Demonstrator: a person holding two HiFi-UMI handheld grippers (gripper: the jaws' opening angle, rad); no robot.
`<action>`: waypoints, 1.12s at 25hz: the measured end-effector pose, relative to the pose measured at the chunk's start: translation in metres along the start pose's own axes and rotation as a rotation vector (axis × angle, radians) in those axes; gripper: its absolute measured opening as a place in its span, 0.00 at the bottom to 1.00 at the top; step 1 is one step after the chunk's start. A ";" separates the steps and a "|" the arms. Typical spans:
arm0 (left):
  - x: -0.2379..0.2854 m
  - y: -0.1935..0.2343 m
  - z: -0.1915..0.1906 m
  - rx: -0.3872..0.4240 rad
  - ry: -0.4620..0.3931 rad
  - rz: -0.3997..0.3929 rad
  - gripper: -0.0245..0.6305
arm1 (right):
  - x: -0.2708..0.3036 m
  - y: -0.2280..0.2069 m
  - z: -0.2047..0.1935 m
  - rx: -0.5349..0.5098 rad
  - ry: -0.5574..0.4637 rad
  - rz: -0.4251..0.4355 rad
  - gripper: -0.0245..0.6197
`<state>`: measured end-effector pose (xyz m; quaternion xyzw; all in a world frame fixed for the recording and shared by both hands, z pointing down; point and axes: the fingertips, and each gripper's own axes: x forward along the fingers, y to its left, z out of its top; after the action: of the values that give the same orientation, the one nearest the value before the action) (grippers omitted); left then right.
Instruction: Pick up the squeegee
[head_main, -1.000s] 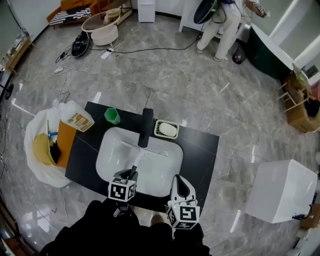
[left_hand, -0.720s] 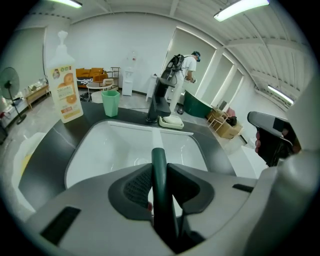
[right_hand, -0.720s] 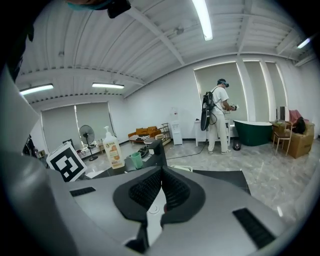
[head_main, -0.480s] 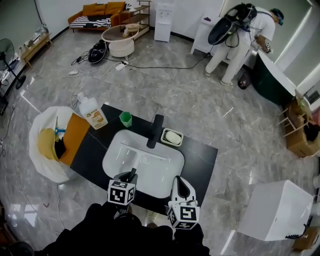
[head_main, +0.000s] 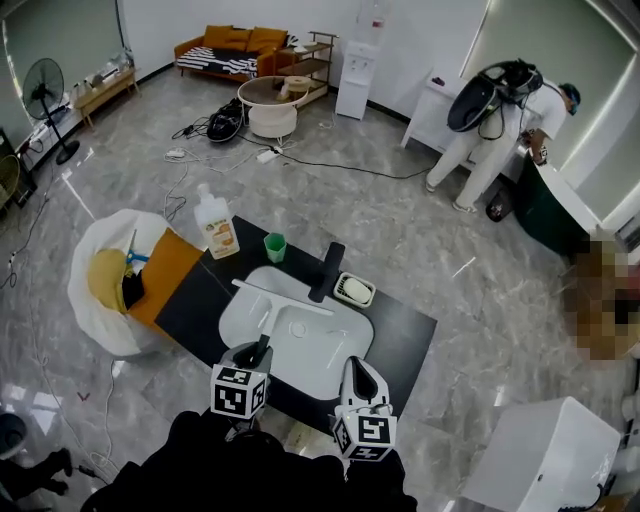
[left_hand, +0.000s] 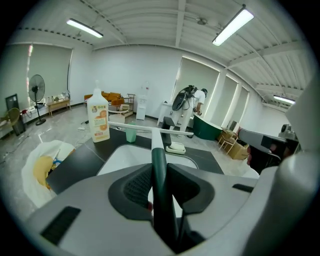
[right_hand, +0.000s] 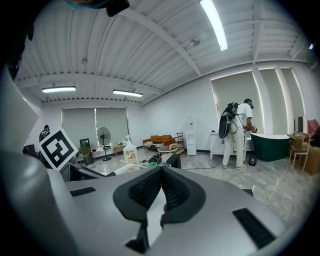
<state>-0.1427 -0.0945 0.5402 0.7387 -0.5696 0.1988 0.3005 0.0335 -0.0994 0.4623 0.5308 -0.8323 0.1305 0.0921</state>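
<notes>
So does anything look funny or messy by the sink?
Just one thing: the squeegee isn't lying down. It hangs tilted in the air over the white sink, with its green handle pinched between the fingers of the left gripper. Nothing looks spilled or broken.

My left tongs (head_main: 259, 352) are positioned over the near edge of the basin (head_main: 325, 345), angled forward and down, jaws clamped on the squeegee (head_main: 270, 312) handle. My right tongs (head_main: 361, 368) are positioned beside them at the same near edge, closer to level, jaws closed together, empty.
</notes>
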 end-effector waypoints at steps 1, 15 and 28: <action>-0.008 -0.001 0.003 0.000 -0.020 0.010 0.20 | -0.003 0.003 0.002 -0.006 -0.006 0.011 0.06; -0.112 -0.025 0.017 0.039 -0.270 0.130 0.20 | -0.050 0.039 0.025 -0.064 -0.096 0.151 0.06; -0.158 -0.036 -0.002 0.042 -0.339 0.176 0.20 | -0.064 0.064 0.012 -0.073 -0.085 0.238 0.06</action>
<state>-0.1508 0.0269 0.4339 0.7152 -0.6701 0.1088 0.1660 0.0023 -0.0229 0.4242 0.4298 -0.8967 0.0875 0.0599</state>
